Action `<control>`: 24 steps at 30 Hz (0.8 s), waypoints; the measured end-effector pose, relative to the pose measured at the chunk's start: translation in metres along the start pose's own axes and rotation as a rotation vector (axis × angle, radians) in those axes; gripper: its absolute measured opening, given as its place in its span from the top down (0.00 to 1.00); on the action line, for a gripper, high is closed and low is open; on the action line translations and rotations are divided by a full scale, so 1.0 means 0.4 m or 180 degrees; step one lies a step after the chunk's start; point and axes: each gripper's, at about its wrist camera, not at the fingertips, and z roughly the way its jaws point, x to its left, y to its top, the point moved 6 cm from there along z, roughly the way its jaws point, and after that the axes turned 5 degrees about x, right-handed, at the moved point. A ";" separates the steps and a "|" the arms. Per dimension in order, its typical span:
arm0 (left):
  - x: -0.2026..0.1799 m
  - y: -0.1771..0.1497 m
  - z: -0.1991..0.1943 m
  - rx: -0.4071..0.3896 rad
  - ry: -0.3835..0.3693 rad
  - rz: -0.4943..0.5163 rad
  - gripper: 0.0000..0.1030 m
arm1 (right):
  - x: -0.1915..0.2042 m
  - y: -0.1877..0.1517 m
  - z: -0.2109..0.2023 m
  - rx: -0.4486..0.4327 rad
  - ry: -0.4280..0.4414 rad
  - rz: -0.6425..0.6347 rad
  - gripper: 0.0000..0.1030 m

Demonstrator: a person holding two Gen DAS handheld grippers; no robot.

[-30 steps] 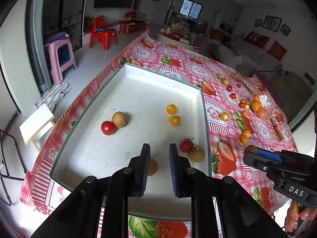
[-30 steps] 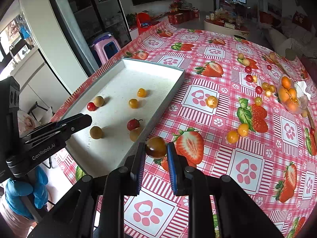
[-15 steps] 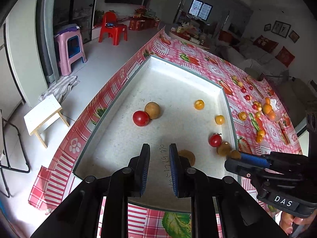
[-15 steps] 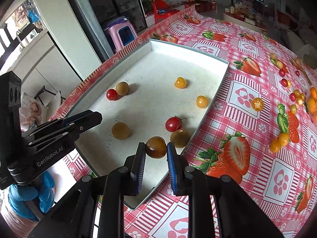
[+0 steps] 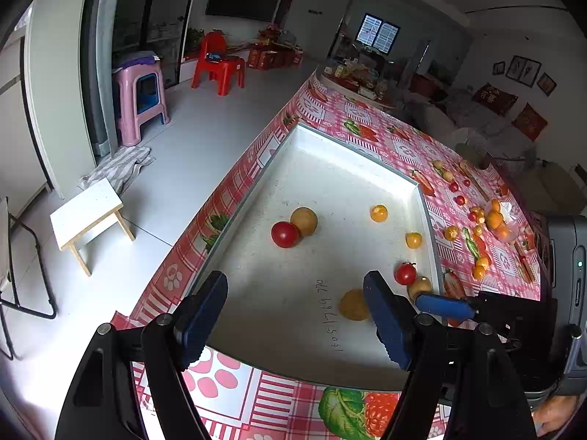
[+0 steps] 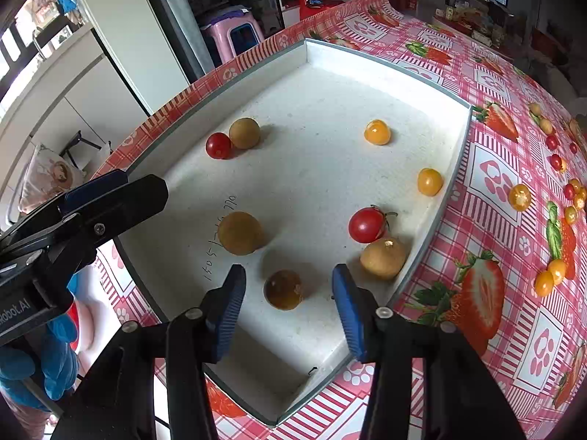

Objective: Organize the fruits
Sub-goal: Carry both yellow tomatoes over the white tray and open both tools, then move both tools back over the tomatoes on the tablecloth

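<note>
A white tray (image 6: 455,146) lies on the strawberry tablecloth and holds several small fruits. A dark brown round fruit (image 6: 283,289) rests on the tray floor between the open fingers of my right gripper (image 6: 290,302), not held. Near it lie a tan fruit (image 6: 383,258), a red tomato (image 6: 367,224) and another tan fruit (image 6: 239,233). My left gripper (image 5: 293,317) is open and empty over the tray's near end (image 5: 256,190). It also shows at the left of the right wrist view (image 6: 121,198).
Loose fruits lie on the cloth right of the tray: an orange one (image 6: 520,197), small red ones (image 6: 551,142), and a clear bowl of oranges (image 5: 499,220). The table edge drops to the floor on the left, with stools (image 5: 139,106) and a red chair (image 5: 220,64).
My right gripper carried the dark fruit over the tray, opened and left it on the tray floor. My left gripper opened wide and shifted along the tray's near end.
</note>
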 end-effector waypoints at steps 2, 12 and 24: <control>0.001 0.003 -0.002 0.0023 0.0004 -0.0011 0.25 | -0.007 0.002 -0.026 -0.0095 0.0014 0.0037 0.31; -0.141 0.016 -0.004 0.0093 -0.0116 0.0365 0.25 | -0.164 -0.046 -0.127 -0.0301 -0.0111 0.0451 0.26; -0.503 0.076 0.097 0.0293 -0.0252 0.1121 0.25 | -0.564 -0.113 -0.245 -0.0466 -0.0458 0.1405 0.26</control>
